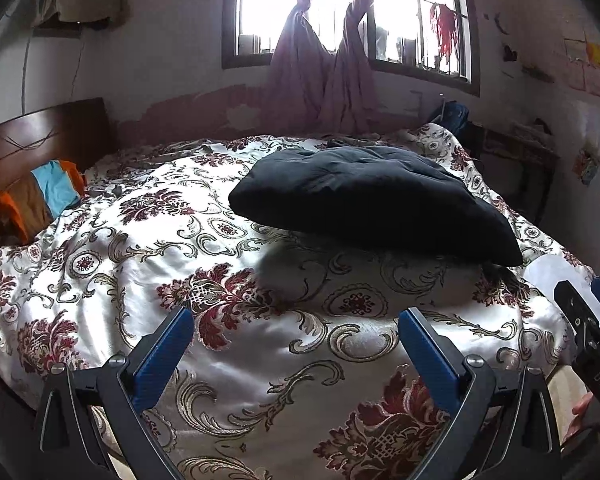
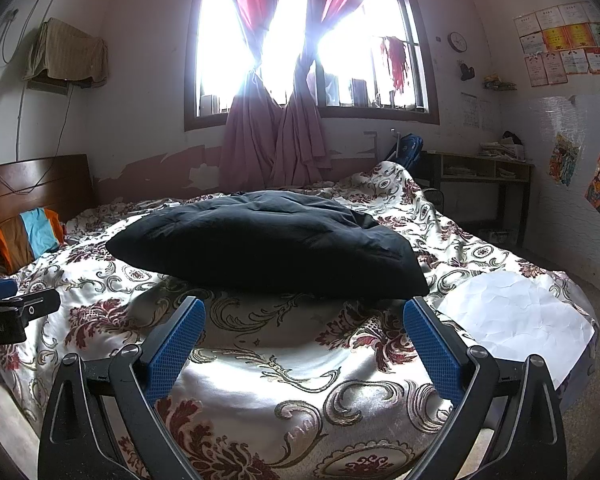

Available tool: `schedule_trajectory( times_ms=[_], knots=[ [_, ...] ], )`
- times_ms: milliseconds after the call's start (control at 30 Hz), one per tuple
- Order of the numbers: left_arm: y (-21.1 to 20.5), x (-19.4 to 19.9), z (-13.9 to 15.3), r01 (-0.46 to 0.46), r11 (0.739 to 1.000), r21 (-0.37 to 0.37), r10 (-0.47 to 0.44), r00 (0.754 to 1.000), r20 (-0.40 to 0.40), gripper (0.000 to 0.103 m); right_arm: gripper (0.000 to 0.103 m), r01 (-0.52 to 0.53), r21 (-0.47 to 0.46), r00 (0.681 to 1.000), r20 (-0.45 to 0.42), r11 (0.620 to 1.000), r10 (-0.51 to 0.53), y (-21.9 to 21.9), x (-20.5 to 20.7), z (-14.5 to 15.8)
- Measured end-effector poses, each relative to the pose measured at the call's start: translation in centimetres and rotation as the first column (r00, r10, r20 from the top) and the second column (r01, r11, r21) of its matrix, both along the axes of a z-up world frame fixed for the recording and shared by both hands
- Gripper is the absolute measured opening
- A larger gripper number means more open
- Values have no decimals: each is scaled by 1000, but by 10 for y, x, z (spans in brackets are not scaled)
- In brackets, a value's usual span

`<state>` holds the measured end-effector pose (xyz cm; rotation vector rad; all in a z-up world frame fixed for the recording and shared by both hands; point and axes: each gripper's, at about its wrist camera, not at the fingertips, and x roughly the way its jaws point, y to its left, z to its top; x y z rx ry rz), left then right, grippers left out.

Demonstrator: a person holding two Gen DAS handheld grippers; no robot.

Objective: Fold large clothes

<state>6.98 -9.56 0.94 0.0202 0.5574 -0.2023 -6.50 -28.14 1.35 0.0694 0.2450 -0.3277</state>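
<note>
Wood headboard (image 2: 32,184) is being seen far left, with an orange, brown and blue striped pillow (image 2: 26,236) being propped against it. Floral satin bedspread (image 2: 260,364) is being spread over the whole bed. No container is being shown; only a cloth-draped box (image 2: 66,54) is being carried on a wall shelf, contents hidden. Left gripper (image 1: 292,334) is being held above the near bed edge, blue pads wide apart, nothing between them. Dark navy padded garment (image 2: 268,248) is being left folded into a bulky bundle mid-bed, lying on the bedspread, well ahead of both claws and untouched. Right gripper (image 2: 304,328) is being held beside the left one, fingers spread apart too, nothing gripped. White crumpled sheet (image 2: 516,316) is being laid on the right bed corner, just beside the bundle. Behind, pink knotted curtains (image 2: 276,136) are being hung at a bright window (image 2: 220,52); a desk (image 2: 480,168) and wall posters (image 2: 564,46) are being seen far right.
</note>
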Motion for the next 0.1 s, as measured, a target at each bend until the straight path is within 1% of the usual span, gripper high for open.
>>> schedule_trajectory(
  times_ms=[100],
  knots=[
    [0,0,0,1,1000,0,-1,1000,0,103,98,-2,1,1000,-4,1000,2,0,0,-2]
  ],
)
